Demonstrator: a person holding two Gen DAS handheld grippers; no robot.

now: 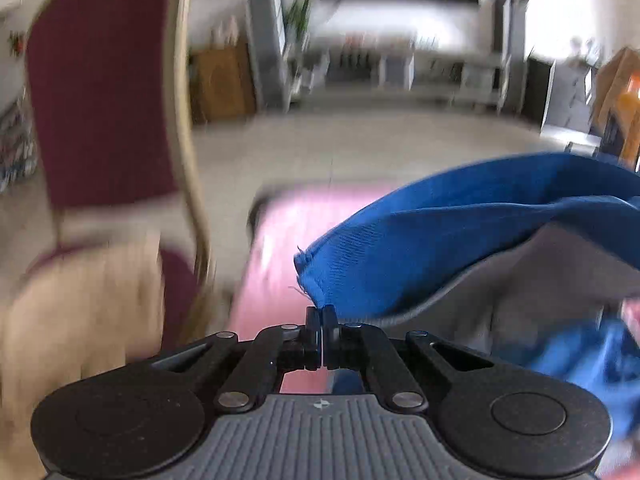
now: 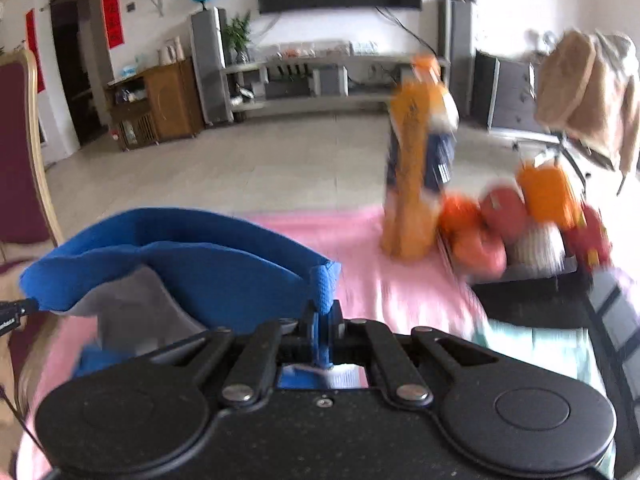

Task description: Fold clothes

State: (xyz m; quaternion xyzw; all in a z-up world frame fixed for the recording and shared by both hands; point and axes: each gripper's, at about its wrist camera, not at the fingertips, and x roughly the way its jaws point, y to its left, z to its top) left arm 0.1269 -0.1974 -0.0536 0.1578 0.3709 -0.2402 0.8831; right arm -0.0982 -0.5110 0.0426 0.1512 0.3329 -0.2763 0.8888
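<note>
The left hand-held gripper (image 1: 322, 312) stands at lower centre of the left wrist view with its jaws pressed together on one corner of the blue garment (image 1: 460, 232). The frayed hem corner projects just above the fingertips, so the grip sits at the very edge of the cloth. The right hand-held gripper (image 2: 325, 312) at lower centre of the right wrist view is likewise clamped narrow on the blue garment (image 2: 180, 264), with a bunched fold of fabric standing up between its fingers.

The garment hangs between the two grippers, above the pink-covered desk (image 2: 360, 240). It spans from centre to right edge in the left view and from left edge to centre in the right view. Its grey inner lining (image 1: 540, 280) faces the cameras where the cloth sags open.

Two separate edge grips keep the top edge spread and let the rest drape under its own weight; this is judged to be a lift to straighten the garment before it is laid flat for folding. Both views are motion-blurred.

Orange and red packages (image 2: 480, 224) stand at the right of the desk, apart from the cloth. A maroon chair (image 1: 104, 100) fills the upper left of the left view. The judged risk is the draped end brushing the packages.
</note>
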